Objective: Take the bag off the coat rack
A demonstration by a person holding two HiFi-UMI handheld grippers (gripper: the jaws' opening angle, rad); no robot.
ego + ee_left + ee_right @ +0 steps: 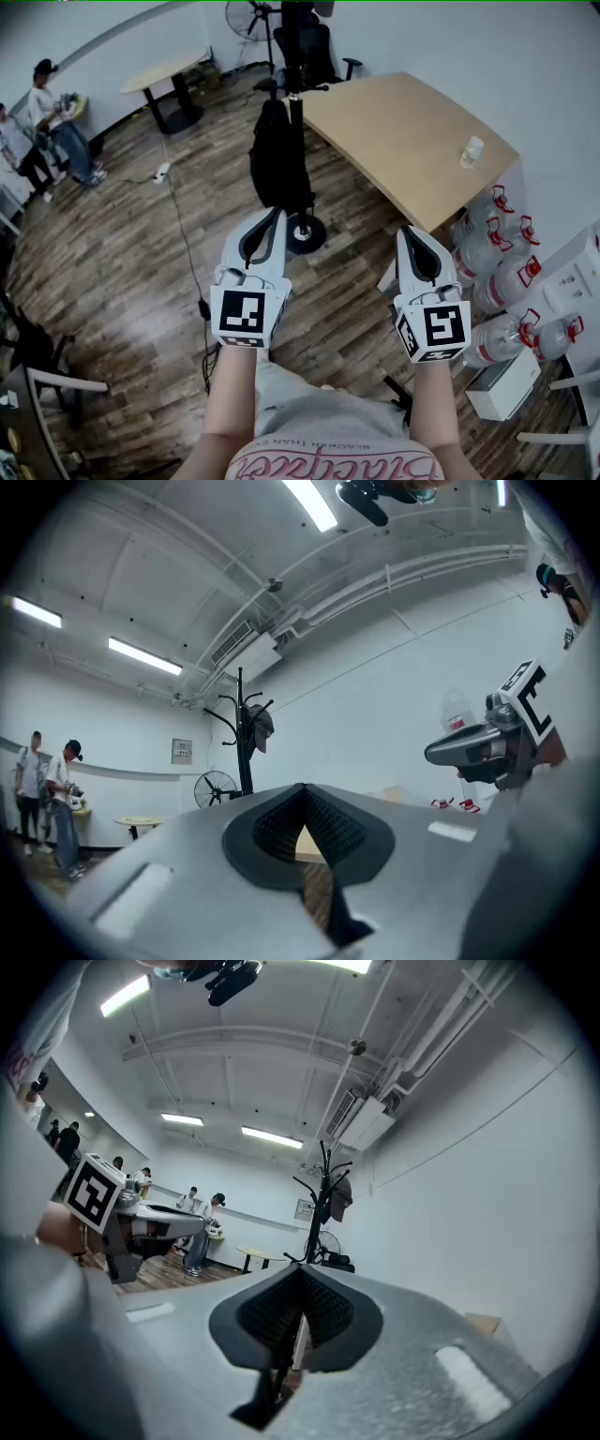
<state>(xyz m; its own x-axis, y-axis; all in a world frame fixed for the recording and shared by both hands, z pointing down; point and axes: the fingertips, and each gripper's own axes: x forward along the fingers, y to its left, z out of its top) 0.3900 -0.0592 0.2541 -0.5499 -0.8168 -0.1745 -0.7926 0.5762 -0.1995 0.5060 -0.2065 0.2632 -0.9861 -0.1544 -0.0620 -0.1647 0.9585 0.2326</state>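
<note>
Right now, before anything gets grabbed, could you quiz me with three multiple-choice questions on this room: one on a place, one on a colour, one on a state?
1. Where is the black bag?
A. hanging on the coat rack
B. held by the left gripper
C. held by the right gripper

2. What colour are the water bottles' caps?
A. blue
B. red
C. green

3. How do the two grippers stand?
A. both open
B. both shut, empty
C. one open, one shut

Answers:
1 A: the bag hangs against the rack's pole.
2 B: red caps show at the head view's right.
3 B: each gripper view shows jaws together, nothing between.
</note>
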